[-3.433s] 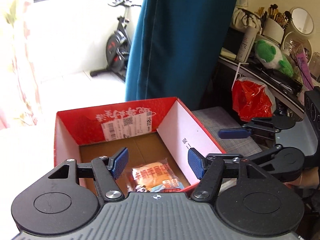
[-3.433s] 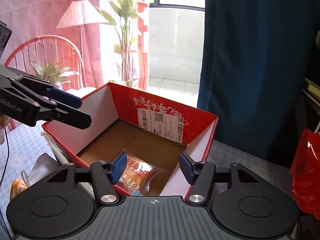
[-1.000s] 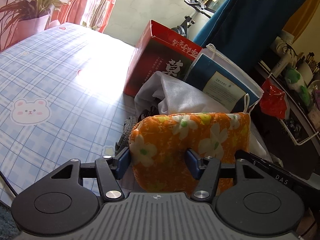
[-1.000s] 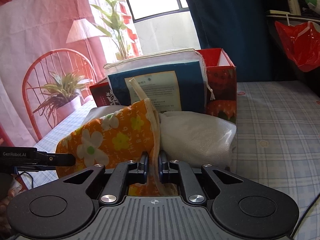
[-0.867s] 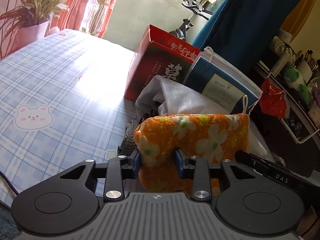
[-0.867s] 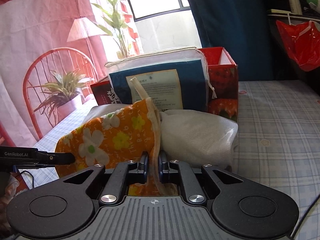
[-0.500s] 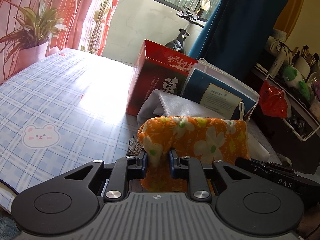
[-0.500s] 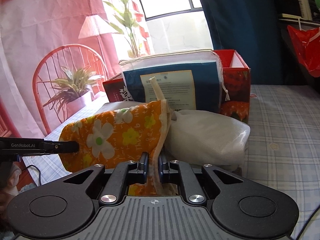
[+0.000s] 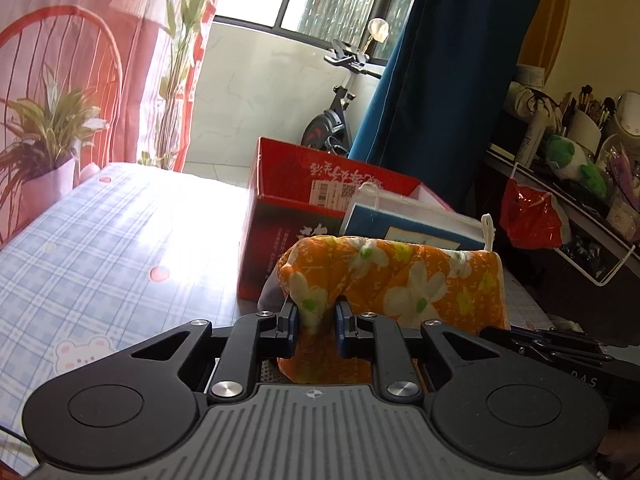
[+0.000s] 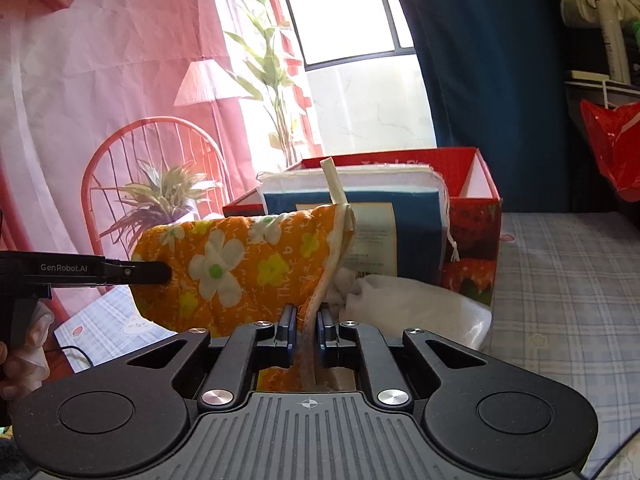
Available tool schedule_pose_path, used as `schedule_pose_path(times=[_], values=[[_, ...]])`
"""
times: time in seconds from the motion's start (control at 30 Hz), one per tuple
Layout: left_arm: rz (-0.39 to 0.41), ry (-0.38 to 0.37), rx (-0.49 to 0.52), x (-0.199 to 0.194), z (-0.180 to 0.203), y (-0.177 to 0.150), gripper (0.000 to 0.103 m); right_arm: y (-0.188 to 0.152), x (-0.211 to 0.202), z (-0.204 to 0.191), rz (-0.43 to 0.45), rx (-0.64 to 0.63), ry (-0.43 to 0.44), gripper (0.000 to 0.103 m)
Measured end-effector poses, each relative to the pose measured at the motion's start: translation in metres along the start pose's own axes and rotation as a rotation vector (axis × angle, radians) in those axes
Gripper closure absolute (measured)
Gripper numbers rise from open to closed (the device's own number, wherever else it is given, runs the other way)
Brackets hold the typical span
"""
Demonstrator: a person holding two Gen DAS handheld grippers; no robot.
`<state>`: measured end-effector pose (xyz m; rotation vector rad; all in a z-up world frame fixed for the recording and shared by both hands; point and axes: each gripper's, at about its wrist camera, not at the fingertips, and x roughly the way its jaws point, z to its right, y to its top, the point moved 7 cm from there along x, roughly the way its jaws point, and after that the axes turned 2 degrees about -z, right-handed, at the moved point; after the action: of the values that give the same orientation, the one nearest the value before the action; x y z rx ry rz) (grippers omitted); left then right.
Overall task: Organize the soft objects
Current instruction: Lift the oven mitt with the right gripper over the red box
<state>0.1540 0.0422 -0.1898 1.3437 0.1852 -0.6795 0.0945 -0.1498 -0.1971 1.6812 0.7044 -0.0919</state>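
Note:
An orange flowered oven mitt (image 9: 400, 276) hangs stretched between both grippers, above the bed. My left gripper (image 9: 314, 312) pinches the mitt's rounded end, its jaws still closing on the padding. My right gripper (image 10: 306, 320) is shut on the mitt's (image 10: 240, 268) white-trimmed cuff edge, below its hanging loop. In the right wrist view the left gripper (image 10: 152, 272) comes in from the left. Behind the mitt stands an open red box (image 9: 288, 216) with a blue package in a white drawstring bag (image 10: 412, 216) leaning on it. A white mesh bag (image 10: 420, 304) lies below.
The bed has a blue plaid sheet (image 9: 100, 248). A red plastic bag (image 9: 528, 220) hangs from a crowded shelf on the right. A potted plant (image 10: 160, 196) and a red chair stand beyond the bed's left side. A blue curtain hangs behind the box.
The left gripper's jaws closed from wide around the mitt's end to a tight pinch. Both grippers rose, lifting the mitt off the white bag.

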Motion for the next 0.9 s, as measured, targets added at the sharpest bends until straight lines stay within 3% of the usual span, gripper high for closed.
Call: schedule_pose_path(times=[0.4, 0.9], values=[[0.081, -0.031, 0.085, 0.007, 0.024, 0.064, 0.084, 0.056, -0.006, 0.007, 0.067, -0.070, -0.002, 0.093], [0.135, -0.047, 0.110, 0.025, 0.033, 0.131, 0.084, 0.136, 0.008, 0.022, 0.104, -0.128, 0.014, 0.094]])
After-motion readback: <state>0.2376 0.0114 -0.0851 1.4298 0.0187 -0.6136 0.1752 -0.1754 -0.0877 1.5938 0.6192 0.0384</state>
